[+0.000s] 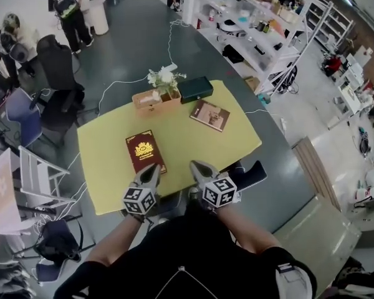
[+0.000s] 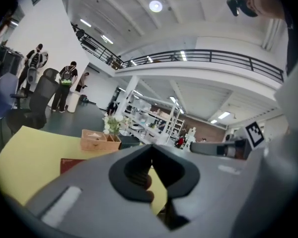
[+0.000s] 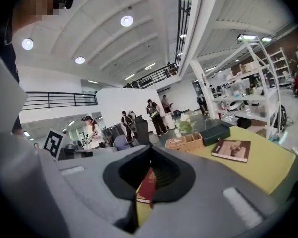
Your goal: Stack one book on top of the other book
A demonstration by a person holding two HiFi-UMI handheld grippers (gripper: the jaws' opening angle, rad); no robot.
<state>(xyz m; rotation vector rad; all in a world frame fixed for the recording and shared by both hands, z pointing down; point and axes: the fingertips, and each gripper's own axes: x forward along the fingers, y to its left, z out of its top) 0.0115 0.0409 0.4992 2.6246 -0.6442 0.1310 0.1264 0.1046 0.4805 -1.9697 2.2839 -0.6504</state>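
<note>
Head view, big stuff first: a yellow tabletop (image 1: pixel 106 161), and at its far edge a wooden box (image 1: pixel 151 102) with flowers (image 1: pixel 165 78) in it. I'll use that box as my marker. What else is on there?

Reply: A dark green case (image 1: pixel 195 89) sits just right of the box, looks parked at the back out of the way. Then two books, both flat with covers up. The red book (image 1: pixel 144 151) is on the near side of the box, toward the person. The brown book (image 1: pixel 210 115) is right of the box and a bit nearer, lying at an angle. They're well apart, so nothing's stacked yet.

OP: And the tools?

Reply: Left tool (image 1: pixel 151 172) and right tool (image 1: pixel 198 168) hang side by side, further from the box than the red book, by the tabletop's near edge. Both have jaws pressed together with nothing in them. My guess is they're held low and nearly level so they can come in at a cover's edge, but they'd have to open up first. The left tip is right at the red book's near corner, can't tell if it touches.

OP: Room to work?

Reply: Plenty, I'd say. There's bare yellow between the books, and the box and case sit behind that path. The brown book is nearer the right-hand edge, so I'd watch for shoving it off.
</note>
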